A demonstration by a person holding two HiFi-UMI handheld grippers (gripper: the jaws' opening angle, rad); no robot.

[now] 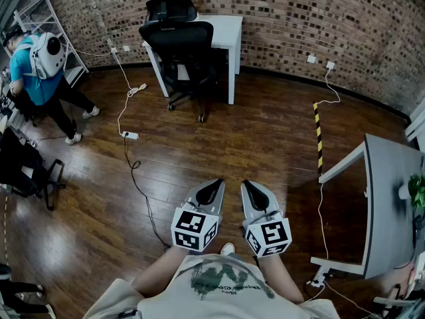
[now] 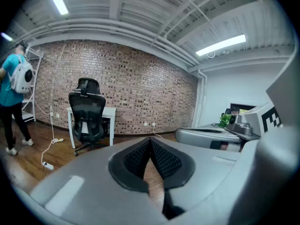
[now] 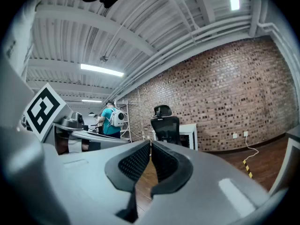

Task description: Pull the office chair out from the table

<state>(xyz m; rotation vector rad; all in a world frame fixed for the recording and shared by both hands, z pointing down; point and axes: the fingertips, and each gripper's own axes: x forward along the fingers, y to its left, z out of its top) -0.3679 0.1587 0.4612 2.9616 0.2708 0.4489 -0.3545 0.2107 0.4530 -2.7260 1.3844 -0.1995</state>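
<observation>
A black mesh office chair (image 1: 180, 52) with a headrest stands tucked against a white table (image 1: 226, 32) at the far brick wall. It also shows small in the left gripper view as the chair (image 2: 88, 116) and in the right gripper view as the chair (image 3: 165, 125). Both grippers are held close to my body, far from the chair. My left gripper (image 1: 214, 185) is shut with nothing in it, jaw tips meeting (image 2: 150, 140). My right gripper (image 1: 247, 185) is shut and empty too (image 3: 150, 143).
A person in a teal shirt with a white backpack (image 1: 38, 65) stands at the far left by a shelf. White cables and a power strip (image 1: 131, 135) lie on the wood floor. A grey desk (image 1: 392, 198) is at the right, with black-yellow floor tape (image 1: 318, 138).
</observation>
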